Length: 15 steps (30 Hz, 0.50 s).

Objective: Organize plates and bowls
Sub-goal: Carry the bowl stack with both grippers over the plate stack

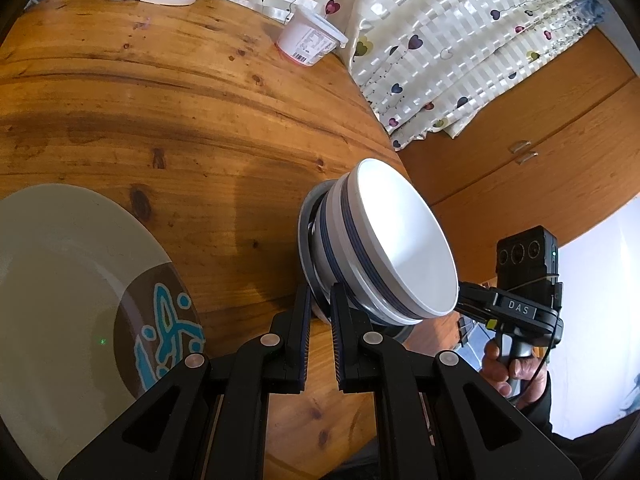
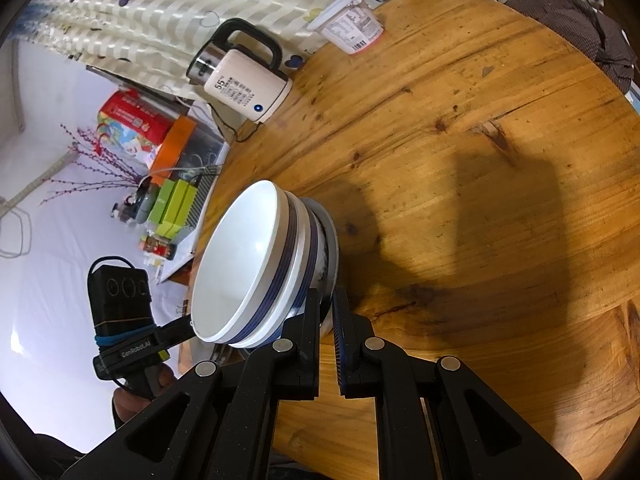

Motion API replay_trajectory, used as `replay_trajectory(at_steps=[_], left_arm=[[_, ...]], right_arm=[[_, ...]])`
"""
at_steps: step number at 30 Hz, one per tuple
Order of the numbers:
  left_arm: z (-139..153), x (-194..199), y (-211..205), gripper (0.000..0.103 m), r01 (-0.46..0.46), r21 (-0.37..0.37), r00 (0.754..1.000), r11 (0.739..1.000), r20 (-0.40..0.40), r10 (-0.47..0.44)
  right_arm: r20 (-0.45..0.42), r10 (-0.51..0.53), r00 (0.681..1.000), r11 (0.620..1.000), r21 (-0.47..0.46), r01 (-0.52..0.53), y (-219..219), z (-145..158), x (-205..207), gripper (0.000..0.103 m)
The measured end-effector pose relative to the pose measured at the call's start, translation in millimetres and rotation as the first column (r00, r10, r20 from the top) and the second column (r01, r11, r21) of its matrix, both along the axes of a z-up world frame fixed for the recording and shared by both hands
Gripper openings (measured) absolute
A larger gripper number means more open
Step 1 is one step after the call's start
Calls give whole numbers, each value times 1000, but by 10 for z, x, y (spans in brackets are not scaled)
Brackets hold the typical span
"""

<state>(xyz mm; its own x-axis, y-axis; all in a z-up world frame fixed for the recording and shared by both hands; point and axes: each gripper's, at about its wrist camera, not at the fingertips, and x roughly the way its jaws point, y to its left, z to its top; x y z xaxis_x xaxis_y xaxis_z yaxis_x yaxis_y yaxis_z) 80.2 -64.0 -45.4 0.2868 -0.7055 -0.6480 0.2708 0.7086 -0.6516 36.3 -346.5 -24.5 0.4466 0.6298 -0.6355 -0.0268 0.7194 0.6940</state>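
A stack of white bowls with blue bands (image 1: 400,240) sits on a small plate (image 1: 306,240) near the edge of the round wooden table (image 1: 180,112). My left gripper (image 1: 320,300) is shut on the plate's rim from one side. My right gripper (image 2: 327,304) is shut on the same plate's rim (image 2: 334,240) from the opposite side, under the bowl stack (image 2: 248,264). A large grey plate with a brown and blue pattern (image 1: 80,300) lies on the table left of the stack. Each gripper shows in the other's view.
A white electric kettle (image 2: 244,80) with its cord and a white plastic tub (image 2: 352,24) stand at the table's far edge. A patterned curtain (image 1: 460,40) hangs behind. A wooden cabinet (image 1: 540,152) stands beyond the table edge. A dark cloth (image 2: 580,20) lies at the far right.
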Motion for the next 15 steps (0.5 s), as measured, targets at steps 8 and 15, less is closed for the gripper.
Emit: replay_trajectory(at_steps=[8,15], left_arm=[[98,-47,95,9,-20,5,1000,1000,20,20],[195,-104,246,9,-52,6,998,999,40,52]], right_arm=[[20,21,1000,1000,-2,-21,108,85,31,8],[38,50,998,999,-3,-50,259,168,86,8]])
